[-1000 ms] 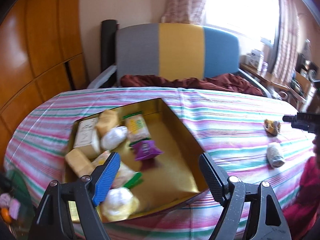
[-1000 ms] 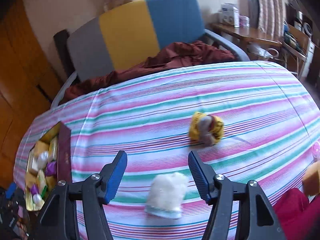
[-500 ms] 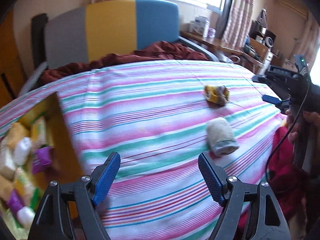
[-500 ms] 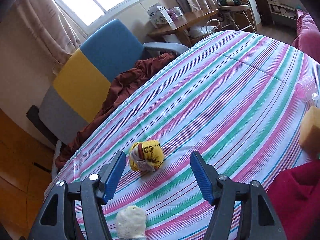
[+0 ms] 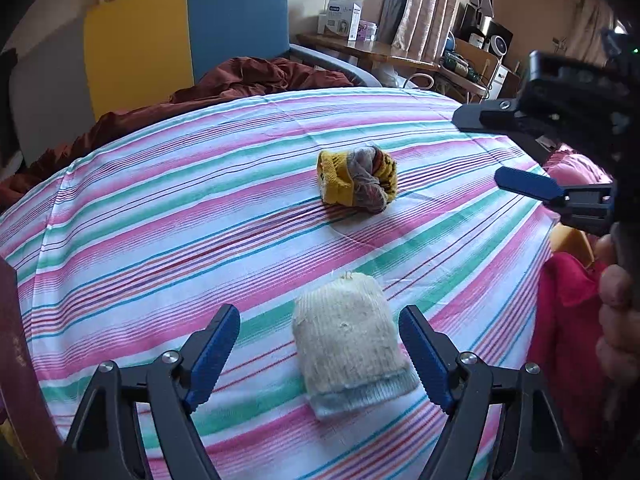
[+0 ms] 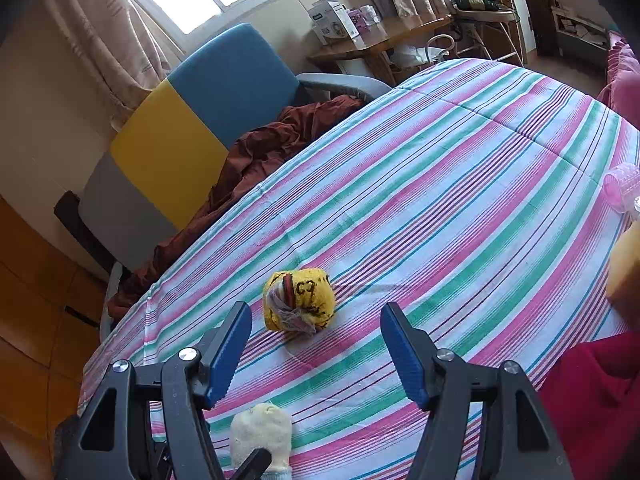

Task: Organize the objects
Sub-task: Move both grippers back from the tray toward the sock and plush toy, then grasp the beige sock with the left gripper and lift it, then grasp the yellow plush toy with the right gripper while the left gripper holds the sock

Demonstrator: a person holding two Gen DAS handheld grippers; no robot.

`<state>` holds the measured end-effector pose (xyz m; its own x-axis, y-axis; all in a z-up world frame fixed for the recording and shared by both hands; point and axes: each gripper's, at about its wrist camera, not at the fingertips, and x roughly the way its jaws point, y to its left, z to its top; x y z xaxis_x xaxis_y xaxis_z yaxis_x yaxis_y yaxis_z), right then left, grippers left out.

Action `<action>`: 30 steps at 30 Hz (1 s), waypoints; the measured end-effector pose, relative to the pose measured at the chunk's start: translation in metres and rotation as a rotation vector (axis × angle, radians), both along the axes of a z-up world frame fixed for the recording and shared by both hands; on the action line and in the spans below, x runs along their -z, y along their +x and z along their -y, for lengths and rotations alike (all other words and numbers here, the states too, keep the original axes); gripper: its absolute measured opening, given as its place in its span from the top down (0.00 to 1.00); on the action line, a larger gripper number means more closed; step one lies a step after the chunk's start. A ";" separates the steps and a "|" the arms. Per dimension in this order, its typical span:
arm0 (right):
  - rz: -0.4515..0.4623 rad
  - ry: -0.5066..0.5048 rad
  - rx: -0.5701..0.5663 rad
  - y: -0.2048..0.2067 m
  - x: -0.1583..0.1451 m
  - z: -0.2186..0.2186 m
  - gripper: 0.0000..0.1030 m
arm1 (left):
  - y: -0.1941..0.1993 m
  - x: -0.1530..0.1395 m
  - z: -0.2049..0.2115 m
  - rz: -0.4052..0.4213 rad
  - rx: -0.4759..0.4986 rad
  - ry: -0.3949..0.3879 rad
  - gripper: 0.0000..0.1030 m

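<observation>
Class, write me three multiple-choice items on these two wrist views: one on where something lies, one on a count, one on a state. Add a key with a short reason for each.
1. Where does the cream sock roll lie?
A. On the chair
B. On the striped cloth, in line with the gap between the left gripper fingers
C. Inside a box

2. How many rolled sock bundles lie on the cloth?
A. One
B. Two
C. Four

3. What is the right gripper holding?
A. Nothing
B. The yellow sock roll
C. A pink cup

Key: 1 B, the left wrist view shows it on the cloth, untouched, as those jaws are opening. 2 B, the cream and yellow ones. 3 A, the yellow roll lies beyond its open fingers.
</observation>
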<state>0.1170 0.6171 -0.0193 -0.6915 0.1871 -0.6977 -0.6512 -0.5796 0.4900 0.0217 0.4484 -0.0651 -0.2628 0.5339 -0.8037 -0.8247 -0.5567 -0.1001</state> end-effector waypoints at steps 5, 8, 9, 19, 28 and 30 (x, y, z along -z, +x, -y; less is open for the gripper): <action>0.021 0.009 -0.023 -0.005 0.001 0.002 0.33 | 0.000 0.020 -0.004 0.056 0.055 0.015 0.28; 0.034 0.015 -0.038 -0.007 0.001 0.004 0.33 | 0.006 0.015 0.007 0.073 0.089 0.076 0.51; 0.039 0.018 -0.044 -0.009 0.002 0.005 0.34 | 0.008 0.013 0.014 0.051 0.083 0.074 0.52; 0.145 0.027 -0.086 -0.023 0.011 0.011 0.34 | 0.003 0.023 0.098 -0.016 -0.015 0.168 0.51; 0.256 -0.033 -0.157 -0.067 0.027 0.007 0.33 | 0.009 0.028 0.095 -0.042 0.000 0.178 0.50; 0.281 -0.016 -0.139 -0.083 0.029 0.001 0.32 | 0.008 0.028 0.097 -0.037 0.001 0.184 0.50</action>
<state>0.0338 0.6156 -0.0479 -0.4893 0.0924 -0.8672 -0.6777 -0.6661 0.3114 0.0296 0.3511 -0.0930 -0.2892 0.6714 -0.6823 -0.8304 -0.5306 -0.1701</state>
